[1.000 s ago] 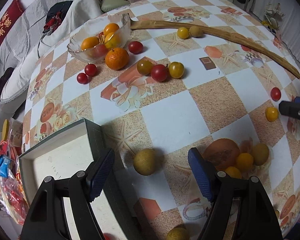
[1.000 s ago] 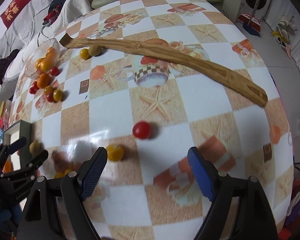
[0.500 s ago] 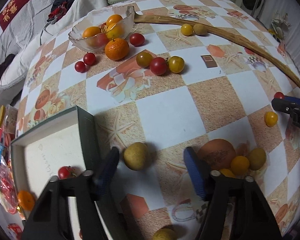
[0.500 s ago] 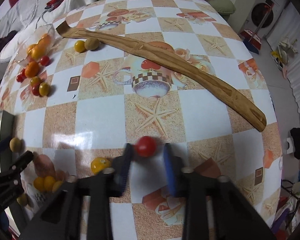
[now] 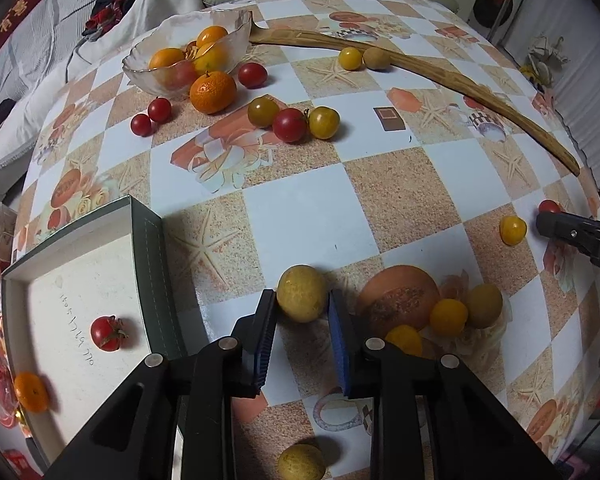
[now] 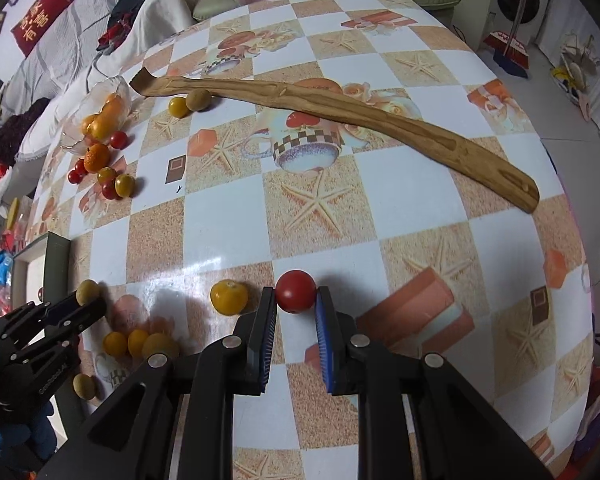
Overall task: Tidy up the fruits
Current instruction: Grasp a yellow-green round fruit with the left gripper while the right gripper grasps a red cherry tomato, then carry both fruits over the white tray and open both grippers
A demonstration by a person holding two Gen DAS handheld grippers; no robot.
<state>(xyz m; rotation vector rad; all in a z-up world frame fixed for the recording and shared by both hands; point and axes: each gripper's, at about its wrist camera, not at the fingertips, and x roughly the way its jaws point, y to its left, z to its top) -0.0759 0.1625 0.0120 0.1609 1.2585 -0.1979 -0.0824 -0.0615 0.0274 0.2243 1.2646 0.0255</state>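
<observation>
Nearest the left wrist camera, the left gripper has just been closing and its pads now clamp a tan fruit on the tablecloth. Only this view shows the box interior, left of the gripper: one red tomato and one orange on its white floor. Right of the gripper, a cluster of yellow fruits lies loose on the cloth.

Only the right wrist view shows the right gripper close up: fingers clenched on a red tomato, with a yellow tomato just beside its left finger. From the left view, only this gripper's tip and a sliver of the tomato show.

Mid-table: three tomatoes together, two small red ones apart to the left.

Far side: a glass bowl holds oranges and a red tomato; one orange and one tomato sit outside it, the orange touching its wall. A long wooden stick crosses the cloth, two small fruits against it.
</observation>
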